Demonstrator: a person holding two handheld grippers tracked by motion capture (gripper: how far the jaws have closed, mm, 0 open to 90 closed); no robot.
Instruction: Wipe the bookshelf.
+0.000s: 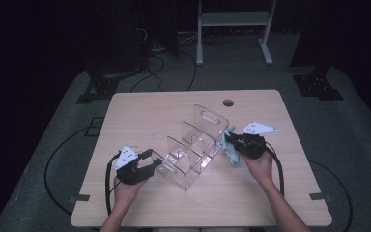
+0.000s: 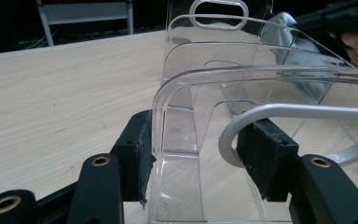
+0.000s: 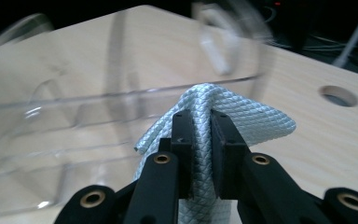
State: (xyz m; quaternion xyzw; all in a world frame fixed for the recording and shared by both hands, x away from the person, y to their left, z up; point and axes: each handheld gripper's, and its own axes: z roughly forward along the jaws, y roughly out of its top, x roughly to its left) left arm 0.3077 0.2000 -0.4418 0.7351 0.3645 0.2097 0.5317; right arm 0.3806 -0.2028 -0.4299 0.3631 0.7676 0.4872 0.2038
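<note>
A clear acrylic organizer (image 1: 193, 145) with several upright dividers stands in the middle of the wooden table (image 1: 145, 108). My left gripper (image 1: 153, 159) is at its near left end. In the left gripper view, the left gripper (image 2: 198, 154) has its pads on either side of the organizer's (image 2: 214, 56) front section, pressing on it. My right gripper (image 1: 229, 140) is at the organizer's right side, shut on a pale blue woven cloth (image 1: 233, 157). In the right gripper view, the cloth (image 3: 256, 116) bunches up between the right gripper's (image 3: 201, 126) jaws, against the blurred clear wall (image 3: 74, 116).
A round cable hole (image 1: 228, 102) sits near the table's far edge. A white metal stand (image 1: 234, 19) and loose cables (image 1: 159, 72) are on the floor beyond. Bare tabletop lies left of and behind the organizer.
</note>
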